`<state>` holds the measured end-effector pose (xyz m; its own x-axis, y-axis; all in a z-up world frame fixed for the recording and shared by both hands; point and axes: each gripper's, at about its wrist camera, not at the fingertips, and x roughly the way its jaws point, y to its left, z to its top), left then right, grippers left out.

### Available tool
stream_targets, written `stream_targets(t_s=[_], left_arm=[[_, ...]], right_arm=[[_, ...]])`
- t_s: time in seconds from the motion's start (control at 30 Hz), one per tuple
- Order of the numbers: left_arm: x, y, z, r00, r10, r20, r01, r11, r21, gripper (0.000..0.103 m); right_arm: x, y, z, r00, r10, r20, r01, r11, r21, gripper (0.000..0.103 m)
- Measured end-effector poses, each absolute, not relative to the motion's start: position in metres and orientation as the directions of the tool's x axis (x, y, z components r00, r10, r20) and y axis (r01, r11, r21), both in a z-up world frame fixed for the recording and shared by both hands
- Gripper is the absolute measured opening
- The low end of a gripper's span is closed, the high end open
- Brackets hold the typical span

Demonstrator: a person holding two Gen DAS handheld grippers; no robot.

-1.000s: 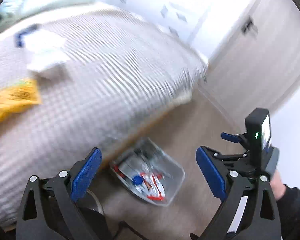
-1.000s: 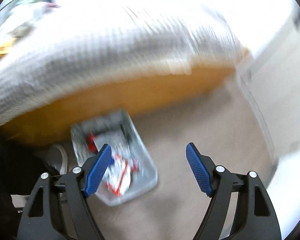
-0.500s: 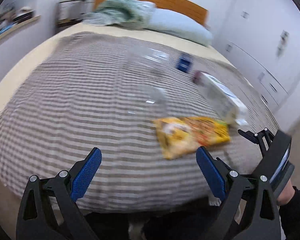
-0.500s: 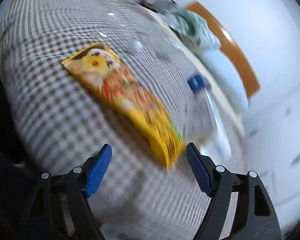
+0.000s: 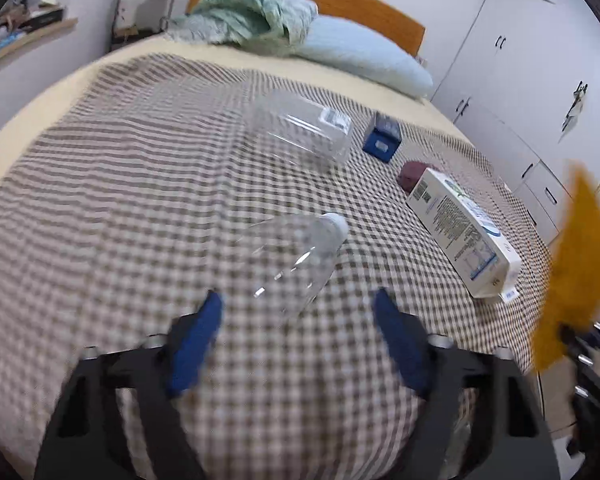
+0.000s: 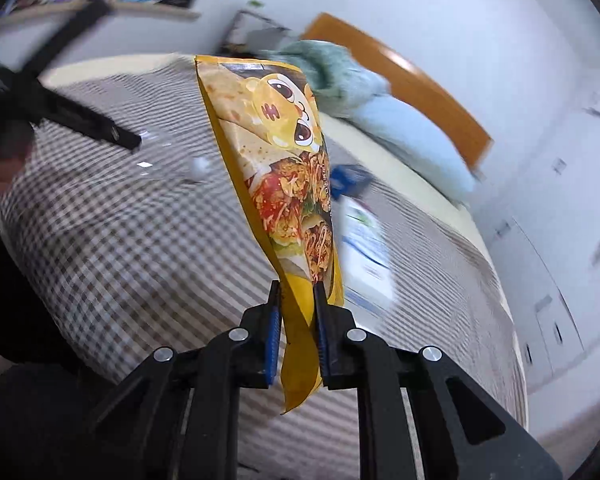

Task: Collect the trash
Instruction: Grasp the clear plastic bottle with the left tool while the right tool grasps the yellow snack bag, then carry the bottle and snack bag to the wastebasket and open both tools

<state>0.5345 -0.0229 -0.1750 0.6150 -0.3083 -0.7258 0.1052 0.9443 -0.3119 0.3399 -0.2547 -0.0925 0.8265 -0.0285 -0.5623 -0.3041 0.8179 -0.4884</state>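
Trash in the form of a flat yellow foil snack bag (image 6: 284, 184), printed with a cartoon face and food pictures, is held off the bed, its long axis running from the right gripper (image 6: 296, 316) up and away toward the headboard, its sealed far edge uppermost. The blue ribbed pads of that gripper are seen pressing on the bag's lower end while the jaws are closing; a crumpled tail of foil hangs below them.

In the right wrist view the printed face of the bag is shown, with the black frame of the left gripper blurred at the upper left. In the left wrist view the same bag (image 5: 576, 264) is seen only as a blurred orange-yellow sheet at the right edge, whereas the rest of the trash is shown sharply. A clear, empty plastic bottle (image 5: 296, 260) with a white cap lies on the brown-and-white checked bedcover (image 5: 112, 208), its cap pointing up and right, its base between the tips of the left gripper (image 5: 296, 332). The blue pads of that gripper are closing but stand apart from the bottle. A white rectangular carton (image 5: 464, 236) with blue print lies to the right, its long axis running diagonally. A clear plastic tub (image 5: 304, 128) lies on its side further off.
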Motion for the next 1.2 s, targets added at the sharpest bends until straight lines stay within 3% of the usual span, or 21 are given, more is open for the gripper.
stream_targets(t_s=[0.03, 0.07, 0.1, 0.13, 0.43, 0.57, 0.77, 0.97, 1.2], left_arm=[[0.546, -0.027, -0.18, 0.596, -0.299, -0.745, 0.087, 0.947, -0.31, 0.042], [0.557, -0.029, -0.185, 0.571, -0.31, -0.76, 0.067, 0.94, -0.333, 0.034], [0.563, -0.029, -0.186, 0.559, -0.356, -0.749, 0.06, 0.918, -0.392, 0.011], [0.565, -0.029, -0.186, 0.561, -0.385, -0.733, 0.058, 0.902, -0.429, 0.0], [0.485, -0.077, -0.111, 0.559, -0.39, -0.732, 0.195, 0.92, -0.341, 0.0], [0.433, -0.126, -0.102, 0.494, -0.464, -0.735, 0.337, 0.882, -0.33, 0.0], [0.369, -0.223, -0.124, 0.392, -0.459, -0.797, 0.517, 0.827, -0.222, 0.0], [0.335, -0.273, -0.153, 0.327, -0.421, -0.846, 0.591, 0.789, -0.165, 0.0], [0.328, -0.299, -0.185, 0.276, -0.346, -0.897, 0.582, 0.803, -0.131, 0.0]], right_arm=[[0.327, -0.266, -0.085, 0.831, -0.053, -0.554, -0.269, 0.833, -0.483, 0.015], [0.316, -0.277, -0.08, 0.825, -0.071, -0.56, -0.245, 0.849, -0.468, 0.015], [0.309, -0.292, -0.076, 0.815, -0.09, -0.572, -0.217, 0.868, -0.446, 0.015], [0.302, -0.299, -0.074, 0.81, -0.101, -0.578, -0.201, 0.878, -0.434, 0.015], [0.234, -0.406, -0.108, 0.689, -0.288, -0.665, 0.034, 0.929, -0.368, 0.015], [0.204, -0.436, -0.138, 0.639, -0.291, -0.712, 0.104, 0.95, -0.295, 0.015], [0.167, -0.478, -0.205, 0.553, -0.198, -0.809, 0.171, 0.978, -0.122, 0.015], [0.158, -0.503, -0.299, 0.458, -0.036, -0.888, 0.233, 0.969, 0.08, 0.015], [0.198, -0.492, -0.422, 0.223, 0.059, -0.973, 0.214, 0.971, 0.108, 0.015]])
